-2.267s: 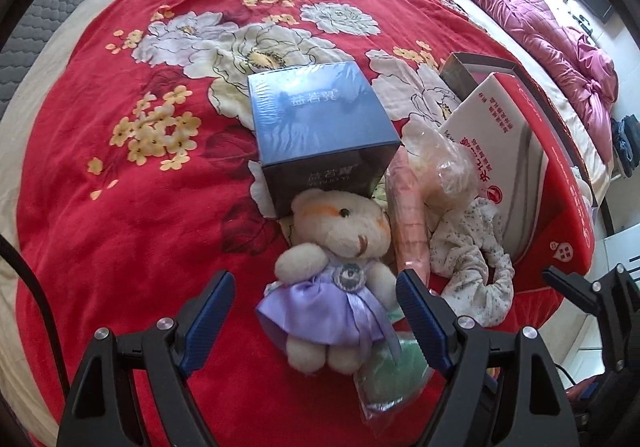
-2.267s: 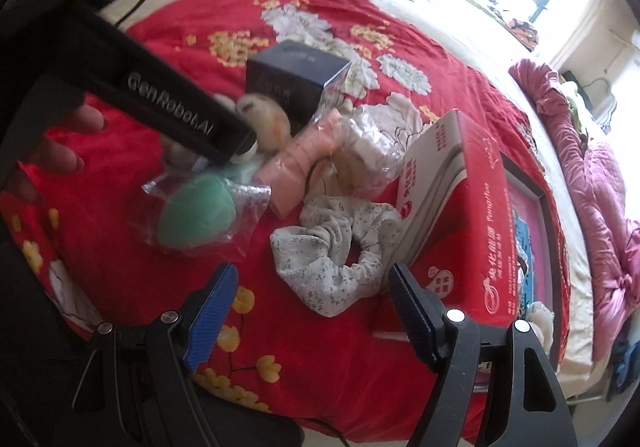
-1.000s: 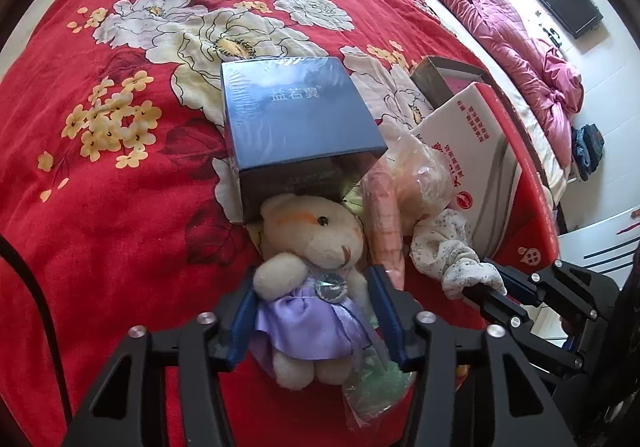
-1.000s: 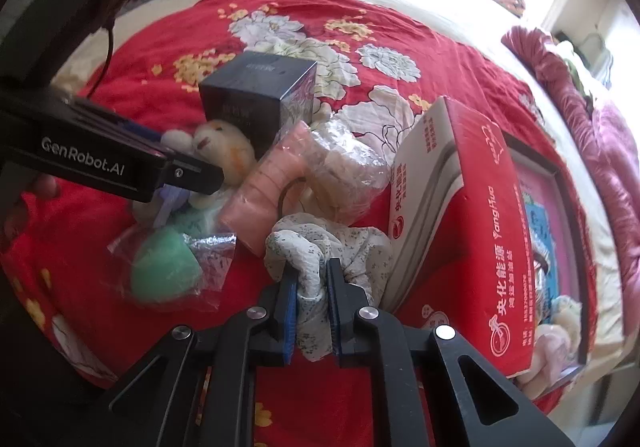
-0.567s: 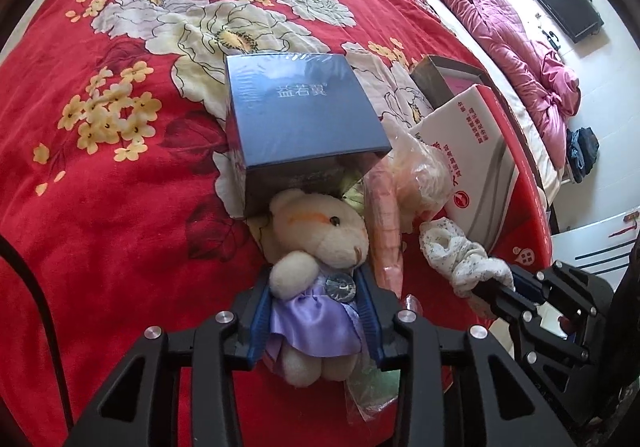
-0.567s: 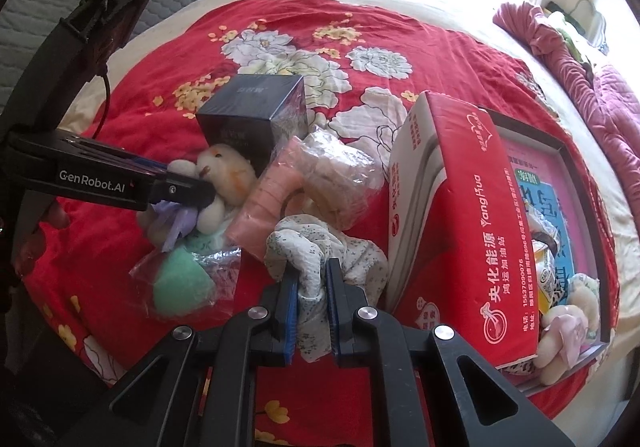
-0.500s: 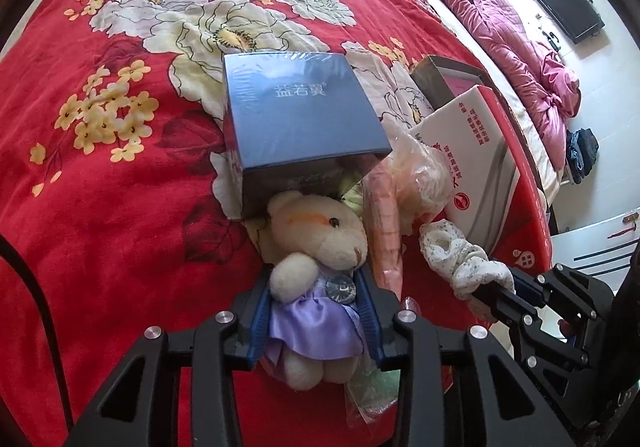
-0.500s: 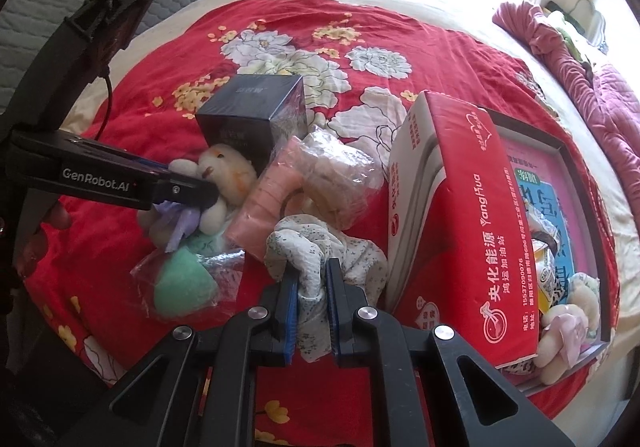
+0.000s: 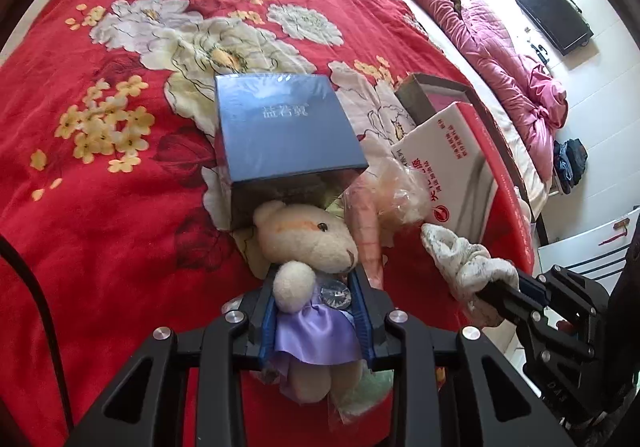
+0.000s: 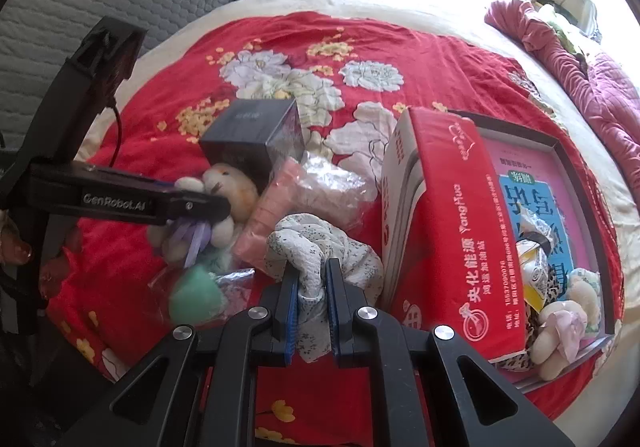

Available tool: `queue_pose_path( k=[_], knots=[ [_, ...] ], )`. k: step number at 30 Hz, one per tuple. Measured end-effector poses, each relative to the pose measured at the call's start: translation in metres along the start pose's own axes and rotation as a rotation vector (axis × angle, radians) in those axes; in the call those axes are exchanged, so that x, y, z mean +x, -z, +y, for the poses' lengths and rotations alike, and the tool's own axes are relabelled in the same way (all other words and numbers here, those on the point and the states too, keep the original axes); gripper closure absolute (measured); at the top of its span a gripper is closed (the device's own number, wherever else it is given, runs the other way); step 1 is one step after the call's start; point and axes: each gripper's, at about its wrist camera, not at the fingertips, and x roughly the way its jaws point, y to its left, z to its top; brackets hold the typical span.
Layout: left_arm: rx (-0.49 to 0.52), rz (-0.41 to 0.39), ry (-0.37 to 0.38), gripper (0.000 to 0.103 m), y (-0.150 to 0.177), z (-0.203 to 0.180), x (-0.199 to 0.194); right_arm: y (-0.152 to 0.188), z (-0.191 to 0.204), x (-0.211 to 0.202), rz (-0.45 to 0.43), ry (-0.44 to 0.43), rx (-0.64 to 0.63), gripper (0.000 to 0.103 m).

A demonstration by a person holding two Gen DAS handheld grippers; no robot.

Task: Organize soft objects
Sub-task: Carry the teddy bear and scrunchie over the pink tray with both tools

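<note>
On bedspread point(image 9: 120, 247) — left gripper point(image 9: 314, 307) clamps bear point(image 9: 308, 243).

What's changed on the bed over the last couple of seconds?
Both jaws were open then. The left gripper has closed on the teddy bear, and the right gripper on the floral scrunchie, lifting it slightly. The dark blue box, red carton and green sponge bag stayed put.
</note>
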Motion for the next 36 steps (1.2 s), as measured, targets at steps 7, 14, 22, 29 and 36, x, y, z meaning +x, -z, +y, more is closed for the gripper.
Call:
queue_pose_path(
  k=[7,14,22,29,36],
  knots=[
    [0.027,-0.060,-0.037,0.070,0.004,-0.012,-0.032,-0.009,0.003,-0.025,-0.061,-0.015,0.007,0.091],
    [0.070,-0.120,-0.072,0.070,0.004,-0.037,-0.066,-0.016,0.004,-0.054,-0.120,-0.009,0.016,0.091],
    [0.132,-0.176,-0.081,0.070,0.004,-0.077,-0.093,-0.013,-0.003,-0.094,-0.194,0.008,0.037,0.091],
    [0.180,-0.202,-0.079,0.070,0.005,-0.115,-0.105,-0.011,-0.023,-0.130,-0.260,0.033,0.081,0.091],
    [0.212,-0.215,-0.081,0.070,0.005,-0.148,-0.109,-0.004,-0.050,-0.162,-0.322,0.066,0.135,0.091]
  ],
)
